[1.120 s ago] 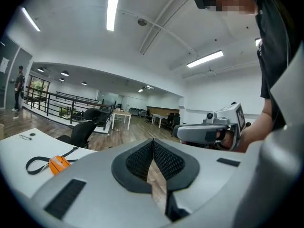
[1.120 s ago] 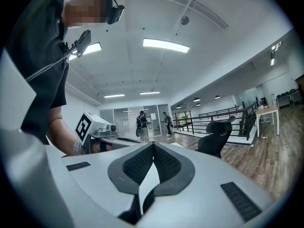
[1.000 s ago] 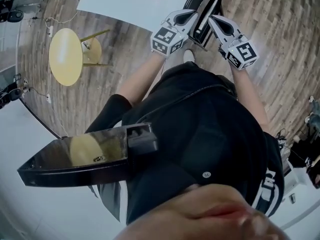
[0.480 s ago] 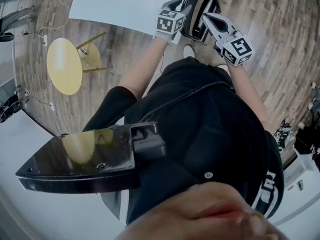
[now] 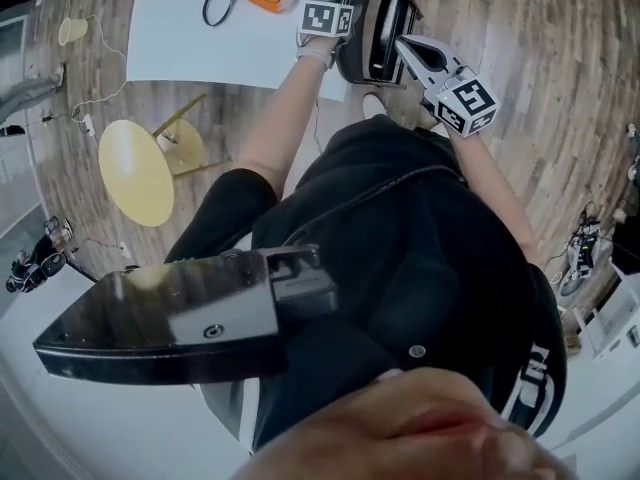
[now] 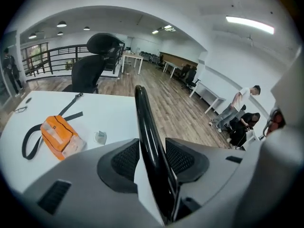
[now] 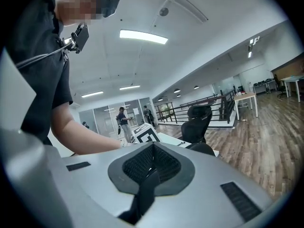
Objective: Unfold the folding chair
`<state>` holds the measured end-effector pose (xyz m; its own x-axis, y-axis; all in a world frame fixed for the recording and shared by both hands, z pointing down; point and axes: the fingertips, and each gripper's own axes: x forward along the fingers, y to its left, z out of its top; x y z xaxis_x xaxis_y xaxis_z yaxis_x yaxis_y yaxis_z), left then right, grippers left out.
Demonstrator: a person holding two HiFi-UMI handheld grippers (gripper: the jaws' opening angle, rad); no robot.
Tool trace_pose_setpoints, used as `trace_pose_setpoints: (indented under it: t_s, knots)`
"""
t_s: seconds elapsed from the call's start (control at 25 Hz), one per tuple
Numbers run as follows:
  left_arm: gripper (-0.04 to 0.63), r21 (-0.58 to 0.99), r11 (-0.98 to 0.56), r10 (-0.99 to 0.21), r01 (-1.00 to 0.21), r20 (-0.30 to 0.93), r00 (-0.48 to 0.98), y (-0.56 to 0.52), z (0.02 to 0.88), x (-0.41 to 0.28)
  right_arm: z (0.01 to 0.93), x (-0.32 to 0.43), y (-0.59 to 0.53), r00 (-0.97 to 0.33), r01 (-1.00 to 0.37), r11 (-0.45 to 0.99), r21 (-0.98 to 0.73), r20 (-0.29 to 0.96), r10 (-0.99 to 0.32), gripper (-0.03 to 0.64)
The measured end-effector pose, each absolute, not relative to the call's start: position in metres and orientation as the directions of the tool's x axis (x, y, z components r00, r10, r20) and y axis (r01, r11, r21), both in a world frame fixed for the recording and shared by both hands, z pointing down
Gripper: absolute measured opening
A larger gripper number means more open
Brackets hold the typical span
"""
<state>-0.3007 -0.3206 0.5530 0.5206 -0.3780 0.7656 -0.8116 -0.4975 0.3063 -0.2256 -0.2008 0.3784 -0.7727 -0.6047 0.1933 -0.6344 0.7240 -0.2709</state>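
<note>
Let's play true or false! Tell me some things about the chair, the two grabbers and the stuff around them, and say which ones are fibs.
1. The orange pouch with a black strap lies on the white table. True.
2. The round yellow stool stands on that table. False: it stands on the wooden floor.
3. The left gripper has a glossy black tube of the black folding chair between its jaws. True; those jaws are opening, so they do not squeeze it.
4. The right gripper has its jaws wide apart. False: they are shut, pinching a thin dark strip of the chair.
</note>
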Motion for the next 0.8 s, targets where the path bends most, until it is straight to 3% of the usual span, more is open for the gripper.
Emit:
trace_pose_setpoints:
  t_s: [0.2,0.32,0.8]
  knots:
    - [0.166,0.279,-0.517,-0.314,-0.809,0.817,0.483,-0.323,0.569,-0.294,0.385,-0.211,-0.202,-0.74,-0.672,0.689,-0.273,0.209,-0.639,0.008]
    - [0.13,0.316,-0.503,-0.285,-0.804,0.818,0.5,-0.324,0.572,-0.293,0.391,-0.206,-0.203,-0.72,-0.694,0.664,-0.278,0.234,-0.654,0.008]
    - [0.084,0.423,-0.405,-0.268,-0.811,0.793,0.547,-0.313,0.567,-0.266,0.45,-0.172,-0.205,-0.605,-0.795,0.488,-0.36,0.407,-0.685,0.008]
